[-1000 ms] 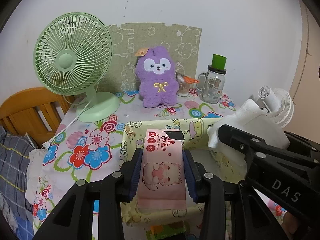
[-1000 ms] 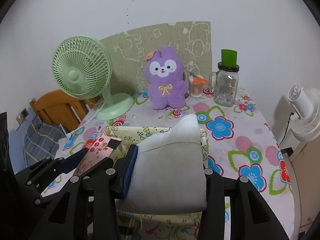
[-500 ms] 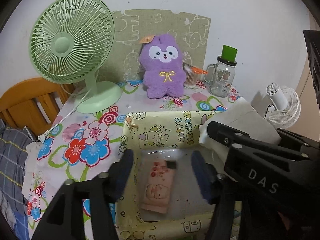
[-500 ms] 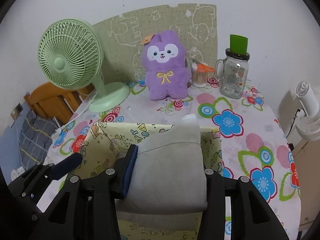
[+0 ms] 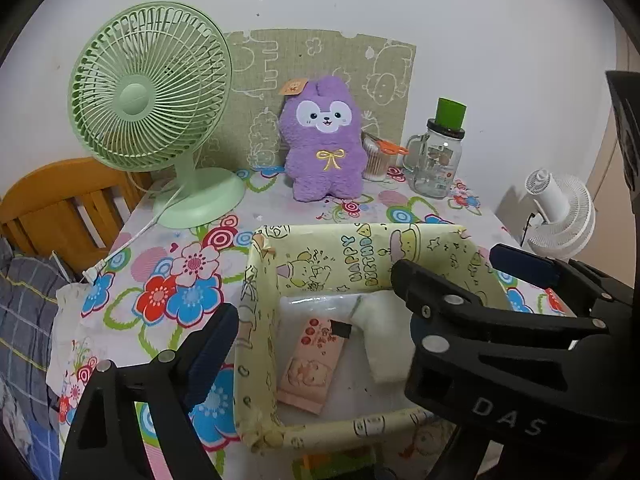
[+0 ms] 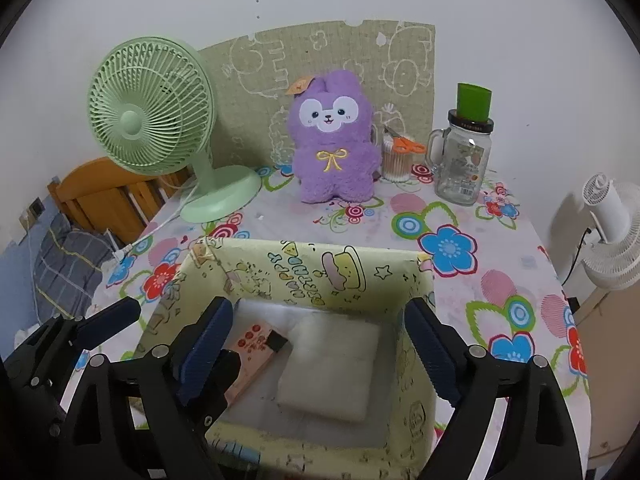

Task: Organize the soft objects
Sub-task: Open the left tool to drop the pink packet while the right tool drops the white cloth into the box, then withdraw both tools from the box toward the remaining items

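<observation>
A yellow cartoon-print box (image 5: 304, 268) (image 6: 304, 268) stands open at the table's front. Inside lie a pink tissue pack (image 5: 310, 364) (image 6: 252, 344) on the left and a white soft pack (image 6: 332, 364) (image 5: 378, 340) on the right. My left gripper (image 5: 316, 340) is open and empty above the box's left side; its right finger is hidden behind the other gripper. My right gripper (image 6: 320, 344) is open and empty, its jaws spread wide over the box. A purple plush toy (image 5: 324, 140) (image 6: 334, 140) sits upright at the back.
A green desk fan (image 5: 148, 92) (image 6: 152, 108) stands back left, its cord trailing off the table's left edge. A glass jar with a green lid (image 5: 438, 152) (image 6: 464, 148) and a cup holding scissors (image 6: 400, 156) stand back right. A white fan (image 6: 612, 232) is beyond the right edge.
My left gripper opened and dropped the pink tissue pack into the box. My right gripper then opened and let the white pack fall in beside it.
</observation>
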Tool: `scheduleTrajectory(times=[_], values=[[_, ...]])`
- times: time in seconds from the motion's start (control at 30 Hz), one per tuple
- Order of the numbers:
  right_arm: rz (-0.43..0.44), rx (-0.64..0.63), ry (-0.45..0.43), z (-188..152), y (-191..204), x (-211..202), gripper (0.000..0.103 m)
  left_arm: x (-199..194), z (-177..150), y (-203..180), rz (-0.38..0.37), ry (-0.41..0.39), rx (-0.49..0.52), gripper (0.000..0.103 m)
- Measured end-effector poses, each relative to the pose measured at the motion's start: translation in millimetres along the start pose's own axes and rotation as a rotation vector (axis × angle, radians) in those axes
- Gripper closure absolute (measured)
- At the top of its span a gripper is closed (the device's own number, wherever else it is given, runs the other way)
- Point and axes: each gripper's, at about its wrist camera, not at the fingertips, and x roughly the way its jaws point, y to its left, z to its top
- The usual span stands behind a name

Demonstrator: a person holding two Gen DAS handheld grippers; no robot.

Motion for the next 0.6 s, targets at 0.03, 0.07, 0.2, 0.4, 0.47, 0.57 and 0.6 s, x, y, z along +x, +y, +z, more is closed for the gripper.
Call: scheduleTrajectory(times=[0.03, 0.07, 0.2, 0.4, 0.47, 0.57, 0.6], values=[[0.000, -0.004, -0.001, -1.1, 0.7, -4.0, 0.013, -2.6, -1.0, -0.1, -0.003, 0.000, -0.003, 0.013], [0.001, -0.007, -0.003, -2.1, 1.3, -7.7, 0.013, -4.7, -1.8, -0.2, -0.003, 0.000, -0.005, 0.013], [-0.002, -0.016, -0.026, -5.3, 4.8, -25.0, 0.011, -16.1, -4.0, 0.7, 0.007, -0.005, -0.016, 0.011], [-0.001, -0.020, -0.062, -12.5, 8.5, -51.6, 0.008, -40.1, -9.0, 0.5, 0.013, -0.035, -0.023, 0.008], [0.001, -0.020, -0.071, -14.9, 9.5, -60.0, 0.008, -48.2, -11.3, 0.0, 0.016, -0.046, -0.025, 0.008], [0.002, -0.018, -0.085, -19.7, 9.9, -71.4, 0.008, -60.0, -15.8, -1.6, 0.008, -0.059, -0.025, 0.008], [0.001, -0.017, -0.088, -21.4, 10.0, -74.5, 0.008, -63.7, -17.5, -2.2, 0.007, -0.064, -0.026, 0.008]])
